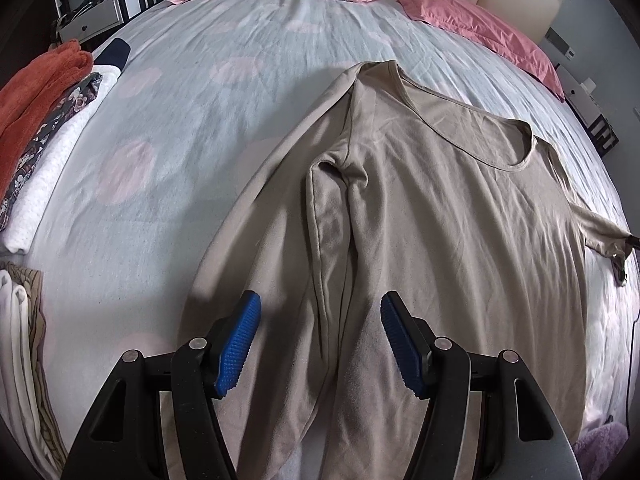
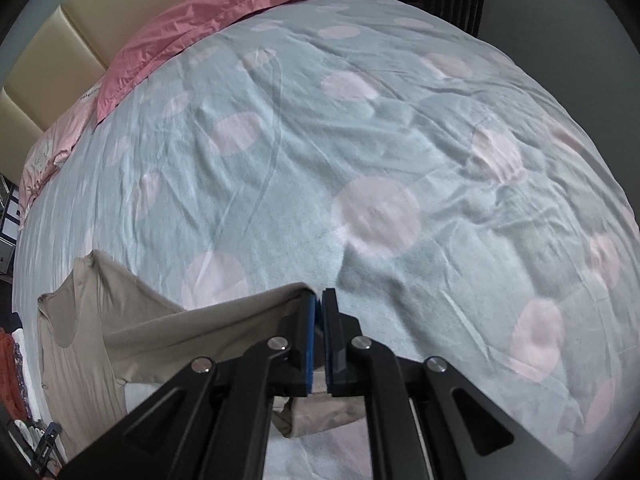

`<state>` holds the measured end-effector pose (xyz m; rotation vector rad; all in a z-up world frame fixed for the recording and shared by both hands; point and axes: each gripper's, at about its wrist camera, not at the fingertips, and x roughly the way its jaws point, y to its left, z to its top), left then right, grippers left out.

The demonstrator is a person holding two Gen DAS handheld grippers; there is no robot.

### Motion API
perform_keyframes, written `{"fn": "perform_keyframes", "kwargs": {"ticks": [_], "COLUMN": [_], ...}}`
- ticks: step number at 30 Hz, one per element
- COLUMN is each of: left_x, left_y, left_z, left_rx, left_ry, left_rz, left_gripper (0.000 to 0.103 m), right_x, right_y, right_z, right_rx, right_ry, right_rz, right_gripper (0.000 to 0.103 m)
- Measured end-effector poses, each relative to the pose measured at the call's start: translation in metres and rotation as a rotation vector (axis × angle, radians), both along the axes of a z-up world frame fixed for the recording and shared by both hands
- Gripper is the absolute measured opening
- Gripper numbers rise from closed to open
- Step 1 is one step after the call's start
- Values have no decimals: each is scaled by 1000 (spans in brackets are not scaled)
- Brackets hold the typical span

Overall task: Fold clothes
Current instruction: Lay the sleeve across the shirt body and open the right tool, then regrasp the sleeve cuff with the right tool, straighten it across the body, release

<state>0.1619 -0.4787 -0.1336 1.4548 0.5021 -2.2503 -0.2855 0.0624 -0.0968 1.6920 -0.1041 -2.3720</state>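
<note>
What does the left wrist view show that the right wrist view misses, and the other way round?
Only the left wrist view: the open left tool over the beige long-sleeved top's folded-in sleeve, plus the whole neckline. Only the right wrist view: the right tool shut on the other sleeve's cuff. Both: the top, the spotted bedsheet, the pink pillow and the stack of folded clothes.

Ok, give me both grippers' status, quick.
Left gripper: open, holding nothing, above the beige shirt.
Right gripper: shut on the shirt's sleeve, lifting it off the bed.
</note>
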Motion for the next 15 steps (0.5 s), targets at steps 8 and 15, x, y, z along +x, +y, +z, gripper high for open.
{"fn": "perform_keyframes", "kwargs": {"ticks": [8,15], "left_x": [3,5], "left_y": [3,5], "left_z": [6,8], "left_rx": [-7,-10], "left_ry": [15,23], "left_rz": [-3,-4], "left_gripper": [64,64], "right_x": [24,26], "right_y": [26,56], "right_z": [2,-14], "right_rx": [96,1], "right_ry": [-32,-120], "right_rz": [-68,-203], "right_gripper": [16,39]}}
